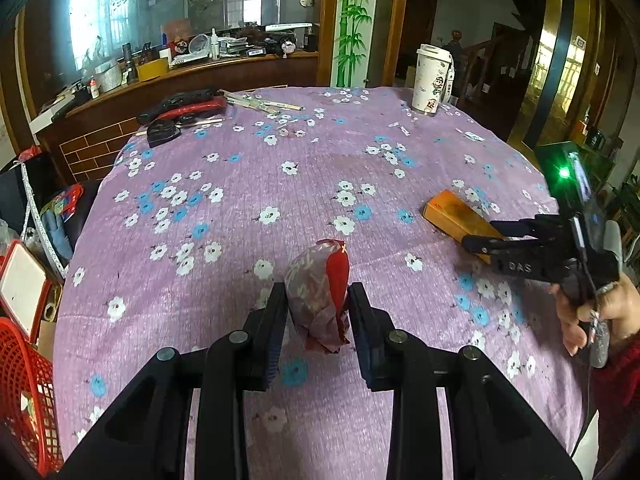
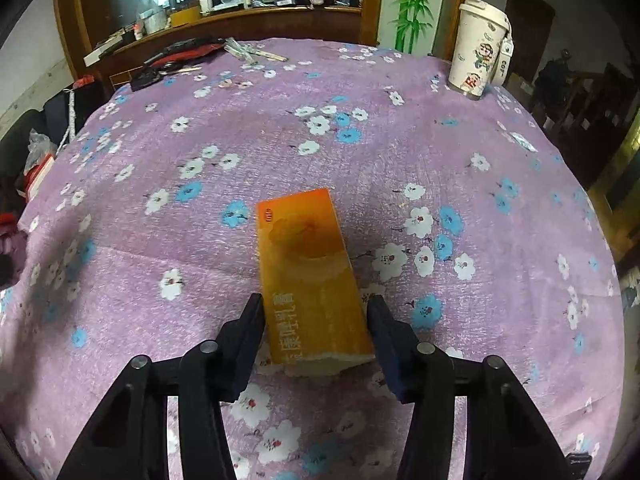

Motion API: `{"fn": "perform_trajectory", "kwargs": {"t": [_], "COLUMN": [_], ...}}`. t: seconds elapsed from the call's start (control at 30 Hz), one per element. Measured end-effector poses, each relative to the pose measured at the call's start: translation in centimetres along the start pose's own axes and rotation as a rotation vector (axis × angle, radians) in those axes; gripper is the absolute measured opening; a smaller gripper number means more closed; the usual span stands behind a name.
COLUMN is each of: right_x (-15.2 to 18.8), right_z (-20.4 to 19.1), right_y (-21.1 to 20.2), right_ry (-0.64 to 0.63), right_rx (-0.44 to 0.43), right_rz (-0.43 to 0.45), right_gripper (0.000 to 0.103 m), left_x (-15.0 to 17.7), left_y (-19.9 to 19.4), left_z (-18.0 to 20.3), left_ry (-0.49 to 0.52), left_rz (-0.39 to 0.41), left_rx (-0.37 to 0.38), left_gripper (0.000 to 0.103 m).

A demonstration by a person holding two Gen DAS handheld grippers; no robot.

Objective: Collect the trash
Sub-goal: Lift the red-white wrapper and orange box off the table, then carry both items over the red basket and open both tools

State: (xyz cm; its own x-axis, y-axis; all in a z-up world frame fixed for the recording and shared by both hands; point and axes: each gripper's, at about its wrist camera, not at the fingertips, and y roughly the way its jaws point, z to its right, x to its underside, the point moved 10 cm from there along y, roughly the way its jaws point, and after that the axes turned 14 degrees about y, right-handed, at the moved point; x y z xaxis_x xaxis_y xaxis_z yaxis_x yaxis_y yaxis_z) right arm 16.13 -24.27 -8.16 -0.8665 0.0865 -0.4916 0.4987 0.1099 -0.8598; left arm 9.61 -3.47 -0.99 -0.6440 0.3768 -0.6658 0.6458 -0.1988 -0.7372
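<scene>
A crumpled red and grey wrapper (image 1: 320,292) stands between the fingers of my left gripper (image 1: 318,298), which is shut on it just over the purple flowered tablecloth (image 1: 240,184). An orange carton (image 2: 312,276) lies on the cloth. My right gripper (image 2: 316,312) has a finger against each side of its near end and is shut on it. In the left wrist view the carton (image 1: 452,212) and the right gripper (image 1: 486,234) show at the right, with the person's hand behind.
A white lidded cup (image 2: 478,46) stands at the far right of the table (image 2: 520,200). Black and red tools (image 1: 180,108) and chopsticks lie at the far left. A red mesh basket (image 1: 24,392) sits off the table's left edge. A cluttered counter lies behind.
</scene>
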Motion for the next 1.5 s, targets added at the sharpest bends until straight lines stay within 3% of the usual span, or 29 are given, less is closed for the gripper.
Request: {"fn": "perform_trajectory", "kwargs": {"t": [0.07,0.23,0.7,0.9,1.2,1.5], "right_x": [0.1,0.7,5.4,6.7,9.2,11.4], "right_z": [-0.3,-2.6,-17.7,-24.2,-34.9,-45.4], "right_y": [-0.3,-3.0,-11.1,-11.9,-12.8,-12.5], "right_ry": [0.014,0.052,-0.077,-0.132,-0.233,-0.322], "right_rx": [-0.020,-0.111,-0.338,-0.402,-0.501,-0.574], "right_rz": [0.008,0.035,0.092,0.074,0.035,-0.016], "right_gripper": [0.049,0.047,0.048,0.048,0.048,0.048], "left_x": [0.3,0.9,3.9,6.9,14.0,20.4], "left_y": [-0.5,-2.0,-8.9,-12.4,-17.4,-18.6], "left_z": [0.0,-0.3,-4.7,-9.8,-19.7,-27.6], "left_ry": [0.000,-0.009,-0.073,-0.154,-0.300,-0.440], "left_rz": [0.005,0.029,0.107,0.124,0.117,0.075], "left_rx": [-0.010,-0.034,-0.111,-0.174,-0.301,-0.383], "left_gripper": [0.030,0.030,0.030,0.030,0.030,0.030]}}
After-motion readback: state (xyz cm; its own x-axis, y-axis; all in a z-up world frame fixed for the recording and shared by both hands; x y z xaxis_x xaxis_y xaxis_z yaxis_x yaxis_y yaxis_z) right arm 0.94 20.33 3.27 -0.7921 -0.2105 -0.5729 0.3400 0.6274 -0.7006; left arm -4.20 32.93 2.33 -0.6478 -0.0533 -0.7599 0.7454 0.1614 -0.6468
